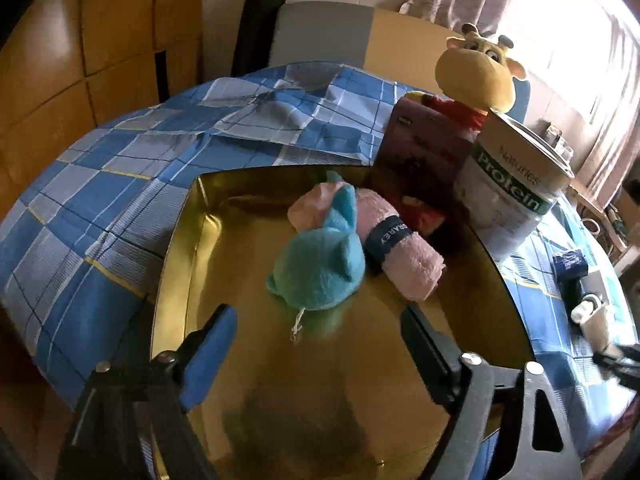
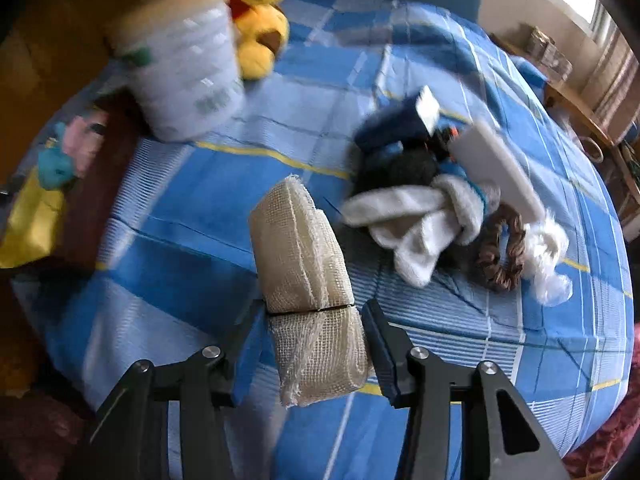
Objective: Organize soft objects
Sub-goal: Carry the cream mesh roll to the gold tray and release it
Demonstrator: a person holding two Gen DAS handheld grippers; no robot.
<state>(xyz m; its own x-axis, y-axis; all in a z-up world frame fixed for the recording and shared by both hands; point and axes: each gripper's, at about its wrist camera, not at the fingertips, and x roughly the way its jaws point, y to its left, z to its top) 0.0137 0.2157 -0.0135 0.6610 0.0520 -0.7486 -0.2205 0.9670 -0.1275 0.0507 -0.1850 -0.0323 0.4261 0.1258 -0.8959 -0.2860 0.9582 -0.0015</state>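
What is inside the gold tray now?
The gold tray holds a teal soft toy and a rolled pink towel with a dark band, lying side by side. The tray floor under them is covered.

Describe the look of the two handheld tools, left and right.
Both match: the left tool and right tool have black angular frames with triangular cutouts, round silver bolts at the pivots, and flat blue pads on black fingers. No cables, markings or sleeves visible.
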